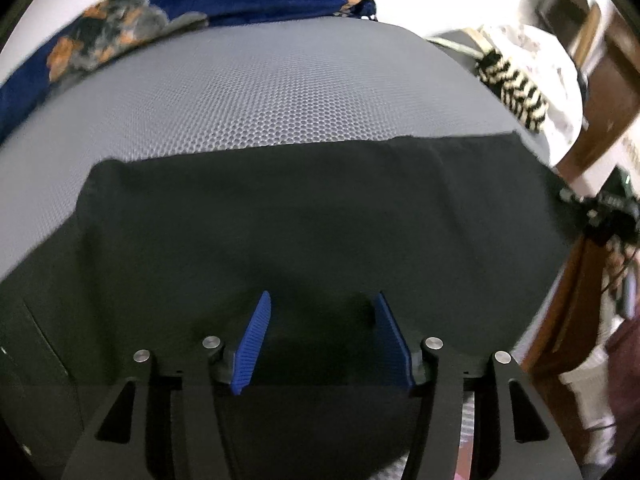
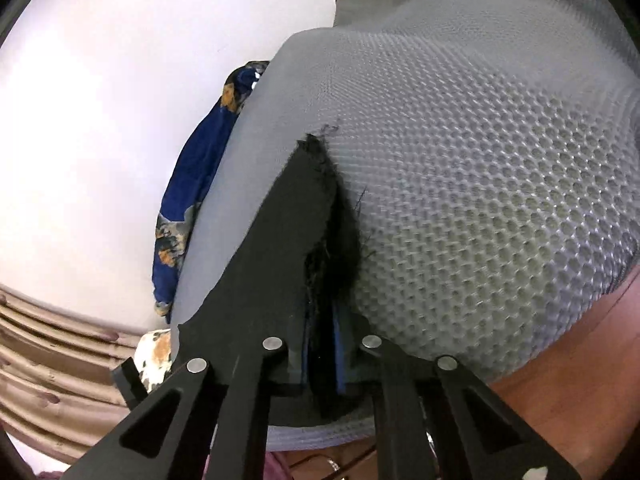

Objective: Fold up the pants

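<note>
Black pants (image 1: pixel 304 216) are lying spread flat on the grey honeycomb-mesh mattress (image 1: pixel 280 80), covering its near part, w/ the far edge of the cloth running straight across the mesh.

Left gripper (image 1: pixel 324 312) is hanging over the pants, pointing steeply down. Its 2 blue ribbed pads (image 1: pixel 254 344) are standing spread apart, w/ bare black fabric showing in the gap; they aren't pinching anything, & whether the tips are touching the cloth I can't tell.

Right gripper (image 2: pixel 322 320) is working at the mattress edge. Its jaws are pressed nearly together on a frayed edge of the pants (image 2: pixel 320 216); the fabric is bunching up between the blue pads & sticking out beyond the tips, loose threads trailing onto the mesh.

Relative to the mattress: a navy blanket (image 1: pixel 120 28) w/ orange & grey print is lying along its far side, against a pale wall (image 2: pixel 120 100). A black-&-cream striped cloth (image 1: pixel 516 92) is sitting at the far right corner, next to a white patterned fabric (image 1: pixel 552 68). Brown wooden furniture (image 1: pixel 616 80) is standing past the right side. Tan pleated fabric (image 2: pixel 52 360) is hanging beyond the blanket end, low down in the right wrist view.

No brand, label or writing is readable anywhere; both views are a bit blurred.
</note>
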{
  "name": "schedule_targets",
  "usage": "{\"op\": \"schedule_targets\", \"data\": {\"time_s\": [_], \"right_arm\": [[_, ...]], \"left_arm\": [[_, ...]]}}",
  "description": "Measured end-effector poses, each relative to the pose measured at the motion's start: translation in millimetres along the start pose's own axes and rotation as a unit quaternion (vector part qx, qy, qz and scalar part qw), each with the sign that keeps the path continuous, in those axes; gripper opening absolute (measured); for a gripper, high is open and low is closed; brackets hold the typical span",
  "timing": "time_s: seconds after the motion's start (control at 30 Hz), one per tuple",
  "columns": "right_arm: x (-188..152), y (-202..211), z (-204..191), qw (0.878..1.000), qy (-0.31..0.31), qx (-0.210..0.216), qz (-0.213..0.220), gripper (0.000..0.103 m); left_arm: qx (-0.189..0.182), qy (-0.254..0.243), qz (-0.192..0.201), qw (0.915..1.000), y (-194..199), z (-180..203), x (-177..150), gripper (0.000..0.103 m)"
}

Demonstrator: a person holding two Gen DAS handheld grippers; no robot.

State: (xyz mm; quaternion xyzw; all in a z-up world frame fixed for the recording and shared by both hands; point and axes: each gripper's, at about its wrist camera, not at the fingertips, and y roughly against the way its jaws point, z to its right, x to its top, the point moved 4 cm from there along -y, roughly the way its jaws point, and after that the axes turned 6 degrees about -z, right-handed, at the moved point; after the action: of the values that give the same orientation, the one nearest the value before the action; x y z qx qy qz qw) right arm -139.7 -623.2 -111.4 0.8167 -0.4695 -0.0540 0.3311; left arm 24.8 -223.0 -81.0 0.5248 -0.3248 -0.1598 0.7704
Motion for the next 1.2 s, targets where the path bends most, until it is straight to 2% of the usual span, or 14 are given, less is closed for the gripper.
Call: {"op": "schedule_targets", "data": {"time_s": [0.1,0.33,0.57,0.7,0.8,0.93,1.0,1.13,1.17,1.2], "right_arm": [[-2.1,2.1,-24.1,1.0,0.001,0.011,0.006,0.009],[-10.4,-31.5,-110.2,0.997,0.059,0.042,-0.028,0.009],[-30.3,-122.7,-207.2,0.983,0.126,0.054,-0.119,0.009],[-62.8,-185.7,-256.4,0.967,0.166,0.061,-0.185,0.004],[-97.6,-226.1,-275.6,0.951,0.209,0.018,-0.228,0.004],[-136.0,-259.6,-280.1,0.931,0.256,-0.047,-0.255,0.007],[-145.4,-256.7,-276.6,0.93,0.259,-0.072,-0.252,0.007],[-151.8,-229.2,-275.7,0.93,0.273,-0.092,-0.23,0.008],[-151.1,-220.5,-276.7,0.932,0.272,-0.096,-0.221,0.011],[-148.2,-207.7,-276.2,0.933,0.275,-0.115,-0.204,0.023]], "left_arm": [[-0.016,0.025,0.006,0.9995,13.7,-14.6,-0.9,0.055],[0.003,0.046,0.037,0.9983,50.5,-53.1,-11.0,0.055],[-0.004,0.095,0.058,0.9938,69.4,-92.0,-28.7,0.055],[-0.017,0.113,0.069,0.9911,76.4,-108.5,-39.2,0.055],[-0.02,0.119,0.075,0.9898,79.9,-119.7,-45.9,0.055],[-0.038,0.122,0.079,0.9887,82.4,-129.3,-51.7,0.056],[-0.044,0.123,0.08,0.9882,82.1,-132.2,-51.5,0.055],[-0.067,0.119,0.082,0.9873,77.6,-135.0,-50.7,0.055],[-0.068,0.115,0.08,0.9878,75.1,-134.6,-49.6,0.055],[-0.069,0.11,0.077,0.9885,72.4,-133.9,-49.0,0.055]]}}
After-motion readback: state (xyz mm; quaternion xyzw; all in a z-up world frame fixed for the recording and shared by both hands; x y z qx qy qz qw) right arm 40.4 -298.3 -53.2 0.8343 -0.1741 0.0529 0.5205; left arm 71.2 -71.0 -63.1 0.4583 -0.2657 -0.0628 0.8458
